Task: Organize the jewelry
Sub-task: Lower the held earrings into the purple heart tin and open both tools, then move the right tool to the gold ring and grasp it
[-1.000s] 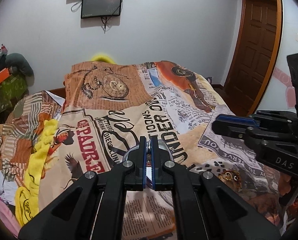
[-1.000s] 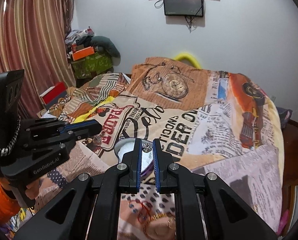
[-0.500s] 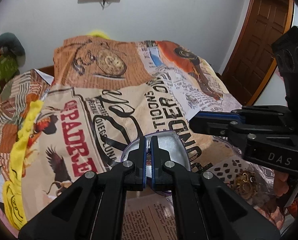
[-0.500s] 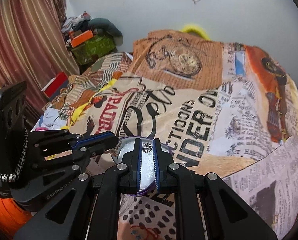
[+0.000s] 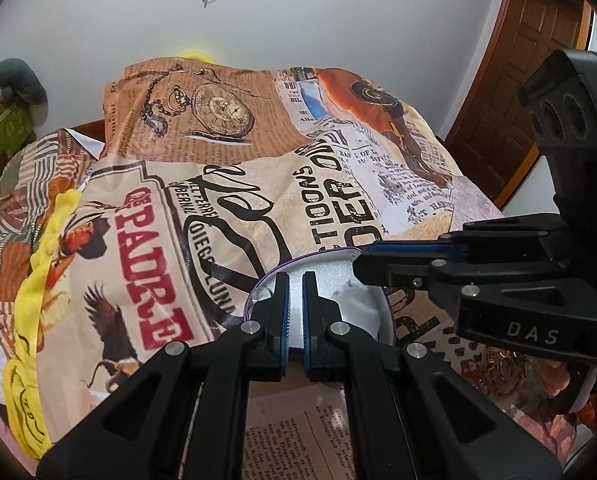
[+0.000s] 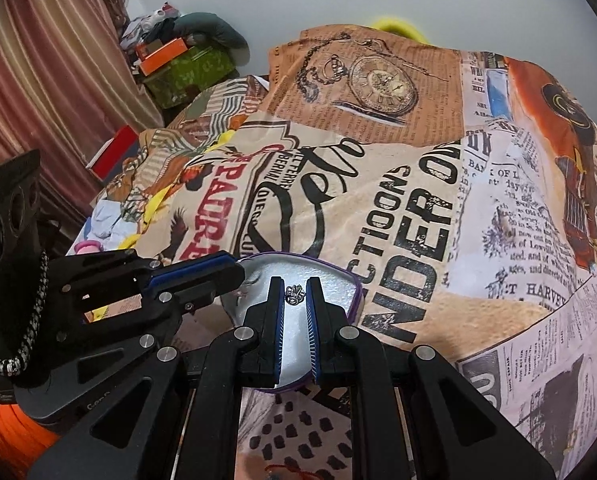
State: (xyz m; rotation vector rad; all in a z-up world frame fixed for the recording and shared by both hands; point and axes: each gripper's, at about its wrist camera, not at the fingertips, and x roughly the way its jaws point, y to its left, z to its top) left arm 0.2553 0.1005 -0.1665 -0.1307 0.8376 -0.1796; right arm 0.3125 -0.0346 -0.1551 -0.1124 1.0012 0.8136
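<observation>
1. Silver earring (image 6: 295,294) sits pinched at our right claw (image 6: 295,300) tips, directly above the white-lined case (image 6: 330,280) on the bed (image 6: 398,208).
2. Our left claw (image 5: 294,312), nearly pressed together, holds nothing visible beside it.

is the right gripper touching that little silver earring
Touching. The right wrist view shows the silver earring pinched between the right gripper fingertips, held above the white tray.

We read "DAS" on the right gripper (image 5: 358,268) body. The bedspread (image 6: 398,160) print carries "NDER", "CTIONS", "T HARVEY", "BANK OF L" and partial red lettering "PADRE"; its smaller newsprint lines are illegible
</observation>
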